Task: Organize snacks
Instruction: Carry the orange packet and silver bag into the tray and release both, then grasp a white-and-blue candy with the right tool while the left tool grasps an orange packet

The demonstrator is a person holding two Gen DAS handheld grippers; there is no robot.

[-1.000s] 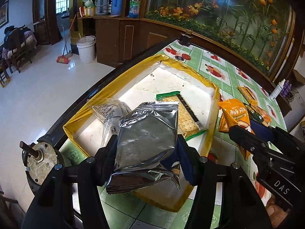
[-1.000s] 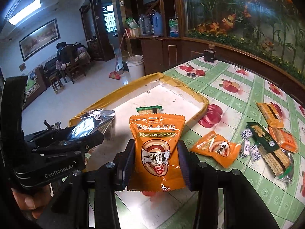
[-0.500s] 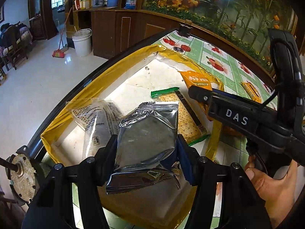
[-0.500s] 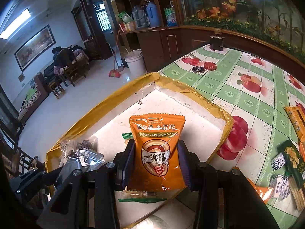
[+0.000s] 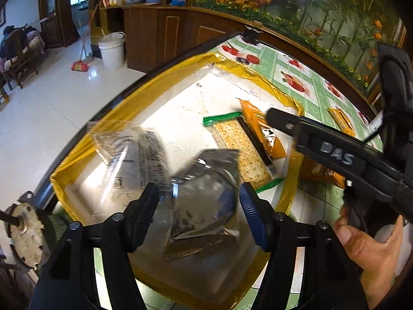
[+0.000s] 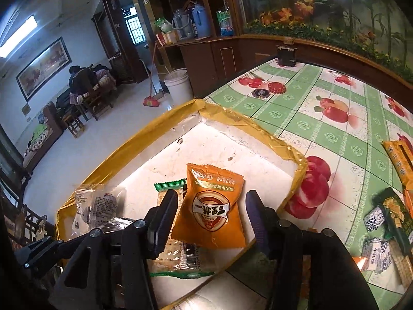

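A yellow-rimmed tray [image 5: 160, 77] is seen beneath both grippers. Loose packets could slide off its low edge if nudged. Between the wide-spread fingers of the left gripper [image 5: 197, 202], a silver pouch [image 5: 204, 201] lies released; within the equally parted right gripper [image 6: 211, 213], an orange packet [image 6: 211, 206].

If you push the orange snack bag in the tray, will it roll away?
Probably not. The orange snack bag is a flat, puffy pouch, so it would likely slide, not roll. Its glossy wrapper looks slippery, and it lies partly on the cracker pack, so it may skid off. It seems light.
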